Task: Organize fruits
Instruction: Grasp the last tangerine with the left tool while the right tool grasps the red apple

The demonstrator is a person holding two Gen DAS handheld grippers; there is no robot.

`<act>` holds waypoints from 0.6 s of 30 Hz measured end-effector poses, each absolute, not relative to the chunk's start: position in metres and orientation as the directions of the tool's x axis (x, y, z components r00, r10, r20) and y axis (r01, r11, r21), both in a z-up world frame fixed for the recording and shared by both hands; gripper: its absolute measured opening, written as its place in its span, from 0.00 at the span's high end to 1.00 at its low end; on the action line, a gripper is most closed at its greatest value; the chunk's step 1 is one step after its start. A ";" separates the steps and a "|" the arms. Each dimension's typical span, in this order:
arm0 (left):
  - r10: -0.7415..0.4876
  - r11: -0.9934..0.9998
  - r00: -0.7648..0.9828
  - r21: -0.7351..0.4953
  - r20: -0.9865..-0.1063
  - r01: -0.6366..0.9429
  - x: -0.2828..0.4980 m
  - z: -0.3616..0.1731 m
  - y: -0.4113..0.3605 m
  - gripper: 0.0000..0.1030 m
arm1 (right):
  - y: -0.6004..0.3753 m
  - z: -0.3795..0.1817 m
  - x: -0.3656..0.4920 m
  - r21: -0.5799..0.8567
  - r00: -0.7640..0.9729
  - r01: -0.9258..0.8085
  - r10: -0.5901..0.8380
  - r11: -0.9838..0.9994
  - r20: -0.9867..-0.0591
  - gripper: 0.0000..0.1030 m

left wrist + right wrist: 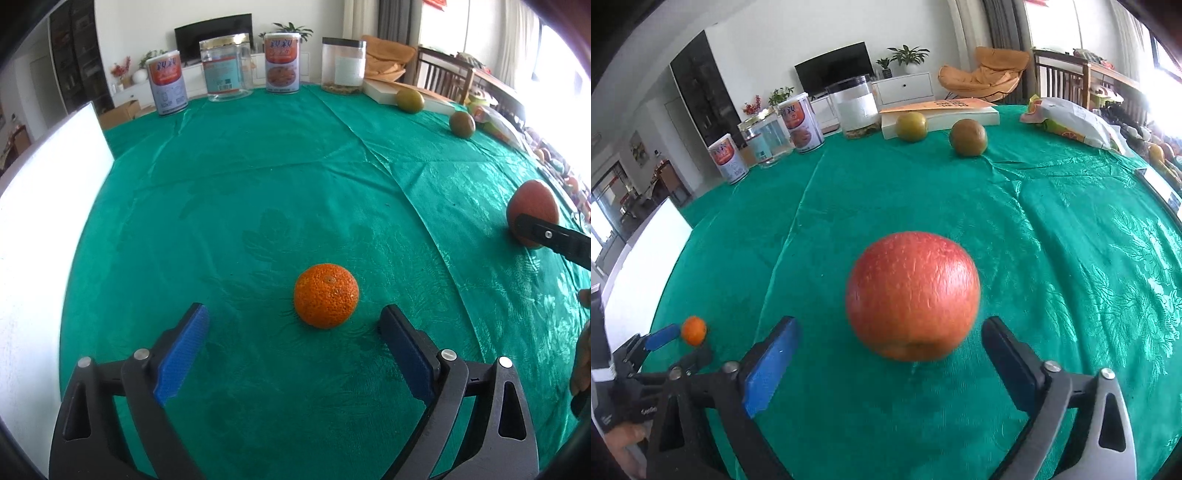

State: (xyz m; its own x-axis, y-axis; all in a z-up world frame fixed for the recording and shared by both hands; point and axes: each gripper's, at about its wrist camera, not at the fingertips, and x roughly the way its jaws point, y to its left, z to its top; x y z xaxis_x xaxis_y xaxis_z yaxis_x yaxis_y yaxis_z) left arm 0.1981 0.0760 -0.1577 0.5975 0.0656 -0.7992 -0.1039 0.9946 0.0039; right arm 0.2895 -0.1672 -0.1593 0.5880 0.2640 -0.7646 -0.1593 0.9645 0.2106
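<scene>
A small orange tangerine (326, 295) lies on the green tablecloth (258, 184) just ahead of my left gripper (295, 317), which is open and empty with the fruit near its right finger. A red apple (913, 294) lies just ahead of my right gripper (890, 328), which is open and empty. The apple also shows in the left wrist view (533, 206) with a right gripper finger in front of it. The tangerine shows small in the right wrist view (694, 330) by my left gripper (670, 341). Two green-brown fruits (911, 126) (968, 137) lie at the far side.
Two printed cans (167, 86) (282, 62) and two clear jars (226, 67) (343, 65) stand along the far edge. A white book (945, 114) lies behind the green fruits. A white board (48, 206) stands at the left. A plastic bag (1071, 122) lies at the far right.
</scene>
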 end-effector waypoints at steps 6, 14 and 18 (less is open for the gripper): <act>0.066 0.995 0.598 0.004 -0.799 -0.104 0.198 -0.158 0.076 0.08 | -0.182 -0.153 0.273 0.225 0.536 -0.208 0.304 0.952 -0.788 0.36; 0.066 0.995 0.598 0.004 -0.799 -0.104 0.198 -0.158 0.076 0.08 | -0.154 -0.132 0.252 0.030 0.290 -0.441 0.174 0.897 -0.941 0.38; 0.066 0.995 0.598 0.004 -0.799 -0.104 0.199 -0.158 0.076 0.08 | -0.149 -0.137 0.251 0.024 0.290 -0.440 0.167 0.898 -0.942 0.38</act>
State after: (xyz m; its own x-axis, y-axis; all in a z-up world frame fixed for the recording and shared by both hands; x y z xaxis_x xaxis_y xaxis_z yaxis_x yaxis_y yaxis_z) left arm 0.1986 0.0759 -0.1579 0.5977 0.0664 -0.7990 -0.1045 0.9945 0.0044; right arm 0.2512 -0.1487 -0.1375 0.2898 0.1674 -0.9424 -0.4403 0.8975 0.0240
